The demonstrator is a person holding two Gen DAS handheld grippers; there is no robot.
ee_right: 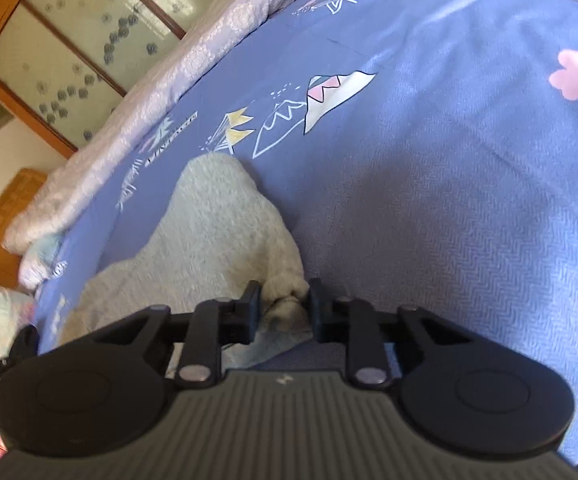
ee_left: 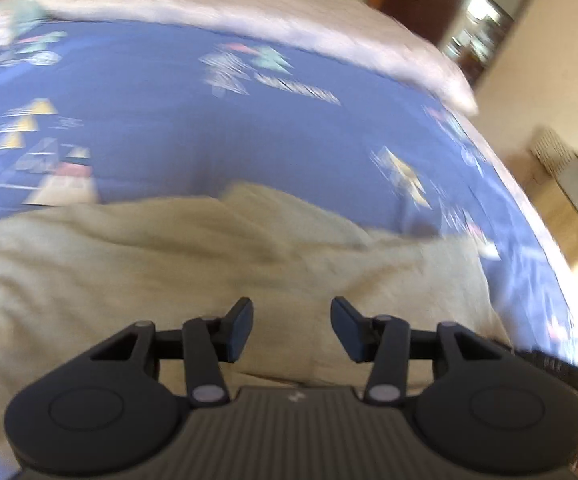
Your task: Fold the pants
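I am working over a bed, and the beige pants (ee_left: 137, 264) are lying rumpled on the blue patterned bedsheet (ee_left: 289, 128), near the edge closest to me. From my left side the picture is blurred, but I am seeing a heaped, wrinkled spread of cloth with no clean crease in it, so I am judging the folding as barely begun.

My left gripper (ee_left: 292, 330) is hanging just above the cloth with its jaws standing wide apart and nothing between them.

My right gripper (ee_right: 284, 307) is pinching a bunched edge of the pants (ee_right: 217, 220); the jaws are drawn in on a wad of fabric, though not fully together. From there the cloth is trailing away across the bedsheet (ee_right: 449, 160) toward a pale quilt (ee_right: 193, 60) along the far side.

What is left, as I am reading it: getting the left jaws onto a matching edge, laying the 2 legs together, flattening, then folding. Which end I am holding, I cannot tell.
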